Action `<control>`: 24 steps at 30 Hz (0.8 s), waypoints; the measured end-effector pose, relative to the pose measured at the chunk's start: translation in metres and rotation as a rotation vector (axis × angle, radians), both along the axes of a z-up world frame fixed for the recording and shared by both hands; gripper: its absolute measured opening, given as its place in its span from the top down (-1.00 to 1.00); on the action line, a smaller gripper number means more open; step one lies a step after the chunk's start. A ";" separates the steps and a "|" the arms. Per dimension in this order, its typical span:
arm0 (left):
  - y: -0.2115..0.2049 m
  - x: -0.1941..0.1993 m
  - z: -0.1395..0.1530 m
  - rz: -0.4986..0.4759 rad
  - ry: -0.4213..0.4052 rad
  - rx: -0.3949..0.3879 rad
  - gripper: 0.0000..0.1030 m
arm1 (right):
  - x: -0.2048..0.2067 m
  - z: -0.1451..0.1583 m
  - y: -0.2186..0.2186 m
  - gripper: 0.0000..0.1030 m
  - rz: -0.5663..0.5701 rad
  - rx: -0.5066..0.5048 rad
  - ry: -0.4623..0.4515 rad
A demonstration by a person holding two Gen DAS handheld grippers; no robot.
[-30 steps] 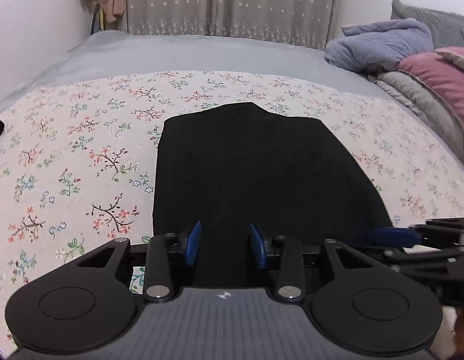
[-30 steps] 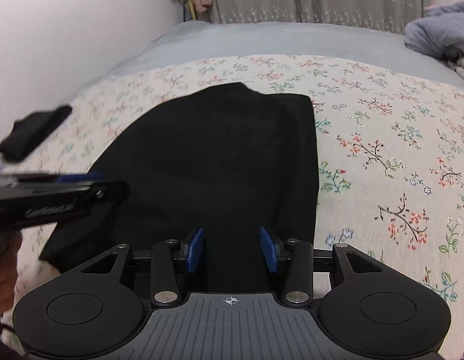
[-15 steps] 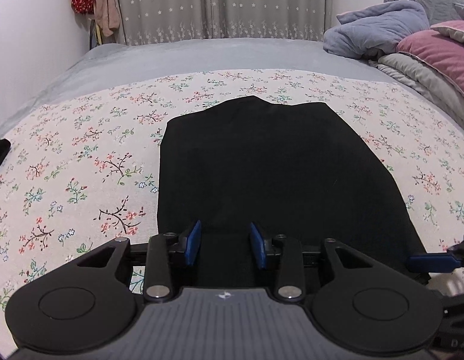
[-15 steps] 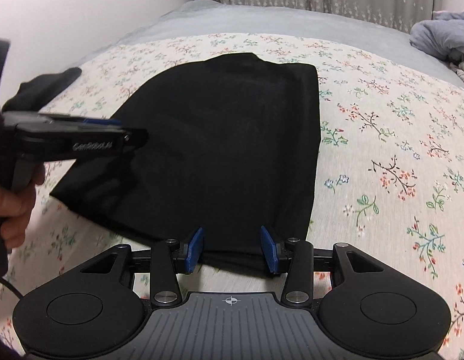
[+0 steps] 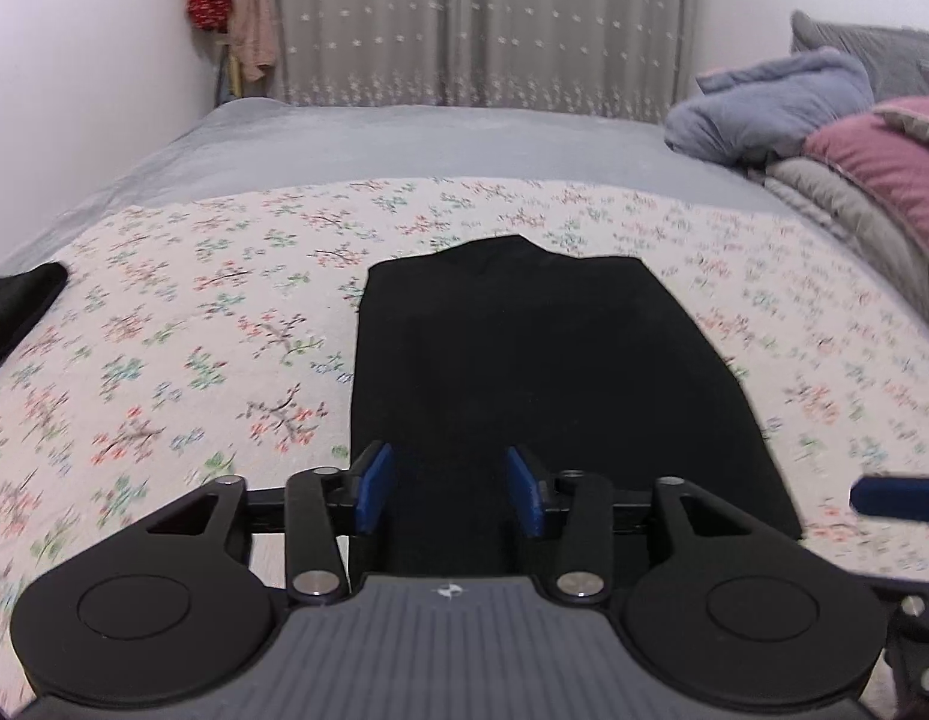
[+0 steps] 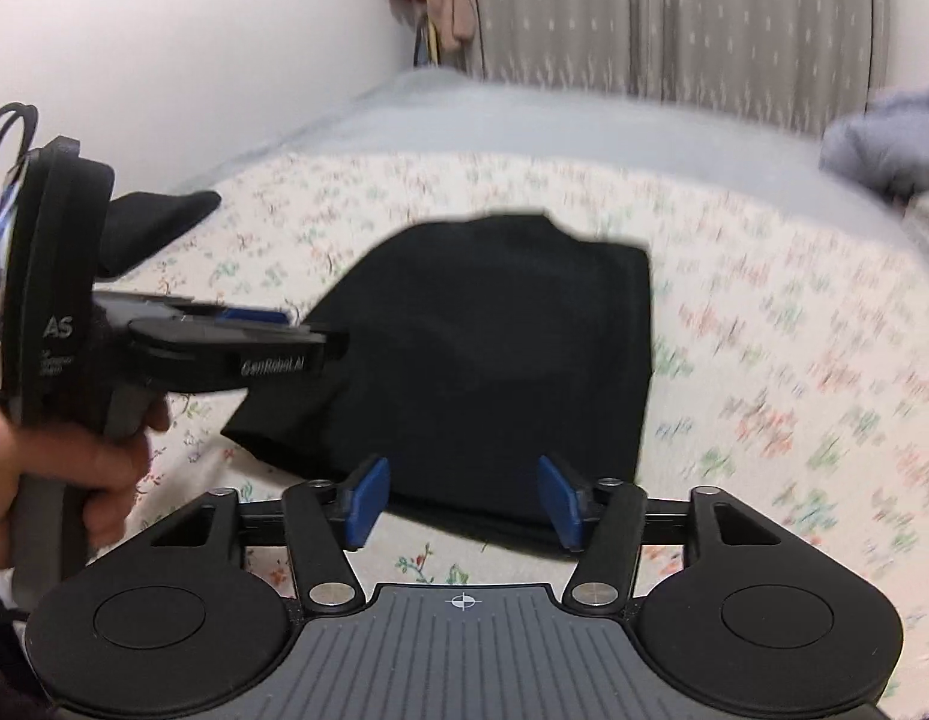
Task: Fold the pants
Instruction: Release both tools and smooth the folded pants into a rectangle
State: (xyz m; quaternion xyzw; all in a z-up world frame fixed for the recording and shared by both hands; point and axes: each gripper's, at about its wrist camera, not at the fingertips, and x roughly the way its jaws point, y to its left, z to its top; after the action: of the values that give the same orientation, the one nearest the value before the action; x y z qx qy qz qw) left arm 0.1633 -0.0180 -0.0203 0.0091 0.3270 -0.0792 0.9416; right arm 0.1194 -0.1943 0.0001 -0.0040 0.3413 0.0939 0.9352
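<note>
Our left gripper [image 5: 449,495] has its blue-padded jaws spread apart with nothing between them, poised low over the near edge of the folded black pants [image 5: 542,372]. Our right gripper [image 6: 462,501] likewise holds its jaws wide, empty, just short of the near hem of the same pants [image 6: 494,354]. Both grippers point forward along the bed, roughly level and side by side; in the right wrist view we see the left gripper from its side, gripped at the handle by our left hand [image 6: 50,480], its fingers wrapped around the grip. The pants lie flat as one dark rectangle in the middle of the floral sheet [image 5: 164,372]. We count one pair of pants, two grippers, one other dark garment [image 5: 20,306] at the sheet's left edge, and one heap of bedding [image 5: 824,138] at the right, before the grey curtain [image 5: 476,24].
</note>
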 end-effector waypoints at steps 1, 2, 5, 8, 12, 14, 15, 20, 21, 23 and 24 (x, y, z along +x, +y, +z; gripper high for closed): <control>0.000 -0.006 0.004 0.010 0.000 -0.004 0.15 | -0.003 0.005 0.002 -0.21 -0.006 -0.017 -0.020; 0.000 -0.013 0.009 0.016 0.001 -0.004 0.11 | -0.009 0.012 0.002 -0.27 -0.013 -0.022 -0.043; 0.004 -0.027 0.023 0.024 -0.023 -0.003 0.03 | -0.029 0.026 -0.002 -0.39 -0.060 0.002 -0.112; 0.010 -0.042 0.037 0.033 -0.055 -0.014 -0.22 | -0.054 0.038 -0.005 -0.42 -0.110 0.019 -0.171; 0.011 -0.067 0.044 0.049 -0.079 -0.024 -0.43 | -0.077 0.046 -0.011 -0.61 -0.144 0.073 -0.209; 0.012 -0.080 0.044 0.054 -0.079 -0.033 -0.52 | -0.085 0.046 -0.016 -0.62 -0.170 0.085 -0.217; 0.012 -0.085 0.044 0.054 -0.084 -0.035 -0.56 | -0.089 0.046 -0.017 -0.64 -0.186 0.088 -0.221; 0.023 -0.107 0.035 0.116 -0.075 -0.060 -0.61 | -0.112 0.039 -0.016 -0.66 -0.258 0.134 -0.230; 0.025 -0.111 0.034 0.115 -0.065 -0.070 -0.61 | -0.116 0.037 -0.015 -0.67 -0.269 0.148 -0.231; 0.024 -0.118 0.039 0.097 -0.079 -0.066 -0.62 | -0.126 0.036 -0.012 -0.72 -0.286 0.158 -0.240; 0.022 -0.123 0.043 0.096 -0.101 -0.055 -0.65 | -0.129 0.036 -0.010 -0.76 -0.291 0.153 -0.246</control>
State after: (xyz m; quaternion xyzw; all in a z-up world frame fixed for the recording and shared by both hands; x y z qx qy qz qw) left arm 0.0406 0.0041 0.0222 -0.0285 0.2766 -0.0422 0.9596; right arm -0.0091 -0.2041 0.0364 0.1050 0.2132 -0.0175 0.9712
